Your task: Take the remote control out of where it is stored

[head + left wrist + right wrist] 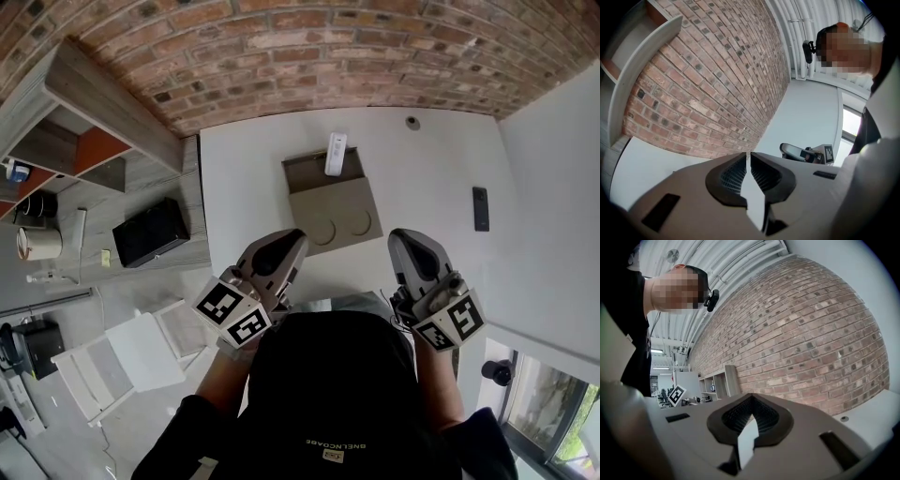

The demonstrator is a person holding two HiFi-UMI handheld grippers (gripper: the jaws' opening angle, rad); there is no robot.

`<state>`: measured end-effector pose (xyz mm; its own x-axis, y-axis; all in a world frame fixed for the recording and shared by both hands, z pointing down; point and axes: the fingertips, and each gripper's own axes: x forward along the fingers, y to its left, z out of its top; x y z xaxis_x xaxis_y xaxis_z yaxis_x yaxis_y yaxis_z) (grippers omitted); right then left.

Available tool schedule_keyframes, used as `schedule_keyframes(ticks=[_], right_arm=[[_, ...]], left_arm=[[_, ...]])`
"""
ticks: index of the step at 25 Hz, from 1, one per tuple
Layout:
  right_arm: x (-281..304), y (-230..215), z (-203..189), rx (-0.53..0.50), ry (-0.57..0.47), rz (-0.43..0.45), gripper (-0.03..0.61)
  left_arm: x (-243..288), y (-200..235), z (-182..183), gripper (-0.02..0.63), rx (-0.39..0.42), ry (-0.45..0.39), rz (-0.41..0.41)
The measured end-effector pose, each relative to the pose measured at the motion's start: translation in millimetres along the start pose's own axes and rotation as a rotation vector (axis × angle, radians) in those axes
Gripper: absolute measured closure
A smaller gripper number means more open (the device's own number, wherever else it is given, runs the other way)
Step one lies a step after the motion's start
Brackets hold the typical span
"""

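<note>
A white remote control (335, 153) stands upright in the back slot of a grey-brown holder (342, 217) in the middle of the white table (244, 178). My left gripper (292, 240) hovers at the table's near edge, short of the holder and to its left. Its jaws are shut with nothing between them (749, 157). My right gripper (402, 240) is level with it, to the holder's right. It is also shut and empty (751, 400). Both point up toward the brick wall, and neither touches the holder or the remote.
A slim black remote-like object (480, 208) lies on the table at the right. A small round fitting (412, 122) sits near the far edge. A black box (150, 231) rests on a low grey unit at the left, with shelving (89, 117) behind and a white chair (122, 356) below.
</note>
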<state>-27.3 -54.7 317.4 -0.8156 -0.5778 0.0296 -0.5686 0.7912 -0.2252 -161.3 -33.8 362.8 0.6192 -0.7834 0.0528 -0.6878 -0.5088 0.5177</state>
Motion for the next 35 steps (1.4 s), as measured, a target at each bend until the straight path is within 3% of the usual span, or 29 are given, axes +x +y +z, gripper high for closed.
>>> schedule_keyframes(ticks=[9,12,24,26,35], right_arm=[[-2.4,-20.8,-3.7,-0.007,0.038,0.039,0.575],[-5.1,-30.6,-1.5,0.002,0.034,0.039,0.575],[-6.1,-66.4,7.3,-0.002,0.039,0.045,0.575],[-5.2,-73.3,8.3,-0.003,0.04,0.038,0.575],[-5.5,-98.2,8.9,0.003,0.051,-0.001,0.575]], left_arm=[[22.5,10.6,-7.1,0.601,-0.003,0.008,0.064],[33.5,15.4,-8.8,0.566,0.008,0.019,0.075],[97.1,56.5,-19.6,0.529,0.062,0.142,0.086],[109.5,64.8,-25.2,0.488,0.069,0.17,0.084],[154.5,106.7,-53.2,0.429,0.093,0.285,0.09]])
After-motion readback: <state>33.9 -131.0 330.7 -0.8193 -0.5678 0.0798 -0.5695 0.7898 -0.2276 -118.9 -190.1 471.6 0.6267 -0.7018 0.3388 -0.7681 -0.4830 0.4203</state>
